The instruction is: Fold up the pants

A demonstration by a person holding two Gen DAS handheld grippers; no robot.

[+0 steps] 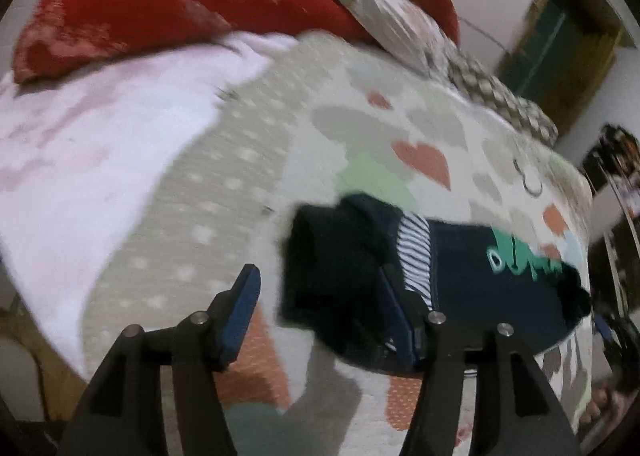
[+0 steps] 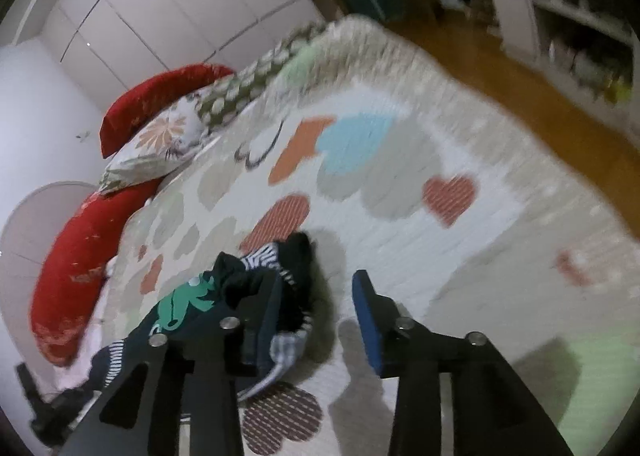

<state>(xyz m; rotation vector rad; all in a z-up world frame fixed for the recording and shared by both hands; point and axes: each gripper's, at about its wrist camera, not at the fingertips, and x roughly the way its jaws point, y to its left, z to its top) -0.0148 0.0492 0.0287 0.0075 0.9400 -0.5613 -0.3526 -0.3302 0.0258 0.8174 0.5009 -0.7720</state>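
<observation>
Small dark navy pants with a green print and a striped lining lie bunched on the heart-patterned bed cover. My left gripper stands open. A dark fold of the pants lies against its right finger, and its left finger is over bare cover. In the right wrist view the pants sit crumpled at the lower left. My right gripper is open too. Its left finger is at the edge of the fabric, and its right finger is clear of it. Both views are blurred.
Red pillows and a floral pillow lie along the head of the bed by white wardrobe doors. A white-pink blanket covers the left side. Past the bed edge are a wooden floor and shelves.
</observation>
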